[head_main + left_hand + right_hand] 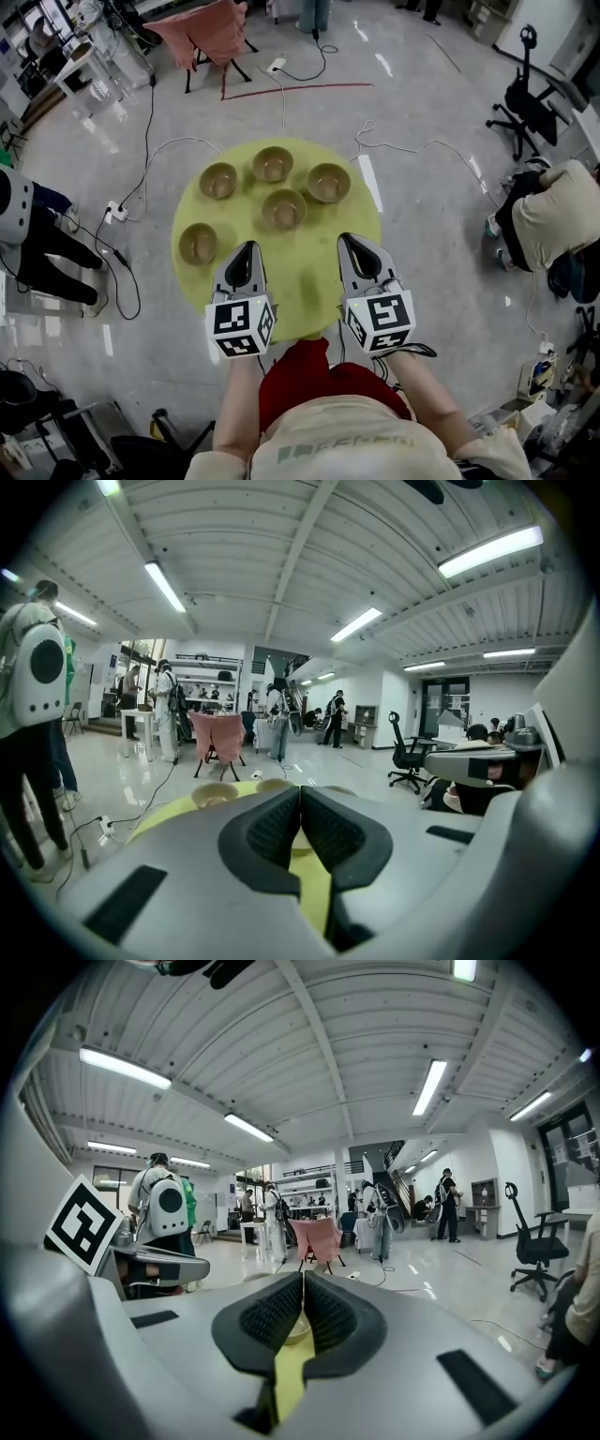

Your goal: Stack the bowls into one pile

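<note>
Several tan bowls stand apart on a round yellow-green table (309, 291): one at the left edge (198, 244), one in the middle (284, 209), and three along the far side (217, 180), (273, 164), (329, 182). My left gripper (247, 248) is shut and empty over the table's near left, just right of the left-edge bowl. My right gripper (350, 242) is shut and empty over the near right. In the left gripper view the shut gripper (300, 789) points past a bowl (214, 794). In the right gripper view the shut gripper (303, 1277) partly hides a bowl (295, 1327).
Cables (150, 141) and a power strip (114, 212) lie on the floor around the table. A pink-draped chair (211, 33) stands far back and an office chair (525, 103) at the right. One person (37, 244) stands at the left; another (562, 211) sits at the right.
</note>
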`<state>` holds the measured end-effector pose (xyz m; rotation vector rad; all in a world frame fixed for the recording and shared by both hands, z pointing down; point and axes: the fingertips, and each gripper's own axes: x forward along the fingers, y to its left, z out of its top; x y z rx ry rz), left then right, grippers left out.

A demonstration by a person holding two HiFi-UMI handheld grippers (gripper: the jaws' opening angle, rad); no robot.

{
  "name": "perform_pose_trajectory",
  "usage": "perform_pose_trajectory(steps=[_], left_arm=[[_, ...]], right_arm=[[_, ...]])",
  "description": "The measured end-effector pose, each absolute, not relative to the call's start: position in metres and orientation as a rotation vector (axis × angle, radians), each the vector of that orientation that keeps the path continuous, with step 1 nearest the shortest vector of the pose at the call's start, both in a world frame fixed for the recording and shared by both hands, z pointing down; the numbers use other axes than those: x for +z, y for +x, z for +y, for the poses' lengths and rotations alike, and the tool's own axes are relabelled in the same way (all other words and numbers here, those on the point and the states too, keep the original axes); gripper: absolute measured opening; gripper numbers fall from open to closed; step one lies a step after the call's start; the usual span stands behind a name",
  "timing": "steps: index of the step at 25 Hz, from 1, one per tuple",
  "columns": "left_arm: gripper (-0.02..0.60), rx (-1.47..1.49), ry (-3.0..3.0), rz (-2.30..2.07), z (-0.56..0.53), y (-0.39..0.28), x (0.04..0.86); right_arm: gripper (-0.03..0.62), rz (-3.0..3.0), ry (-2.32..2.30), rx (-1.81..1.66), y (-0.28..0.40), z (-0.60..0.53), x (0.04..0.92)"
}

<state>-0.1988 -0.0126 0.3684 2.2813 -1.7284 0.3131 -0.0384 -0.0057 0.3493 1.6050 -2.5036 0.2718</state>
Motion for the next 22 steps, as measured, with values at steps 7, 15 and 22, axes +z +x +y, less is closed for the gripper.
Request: perform_pose_trajectory(steps=[7,15,22], left_arm=[[0.024,0.341,2.268,-1.675,-0.058,-0.212,0.382],[0.025,0.396,2.238,-1.623,-0.095,-0.222,0.41],[0.025,0.423,2.19,-1.573,-0.117,-0.222,0.435]], right_arm=[[0.037,-2.466,1.628,0.277,-0.052,-0.048,0.351],[0.037,-2.419,1.609,0.321,-0.067,-0.078,0.376],[0.037,-2.389,1.57,0.369,-0.075,-0.095,0.399]])
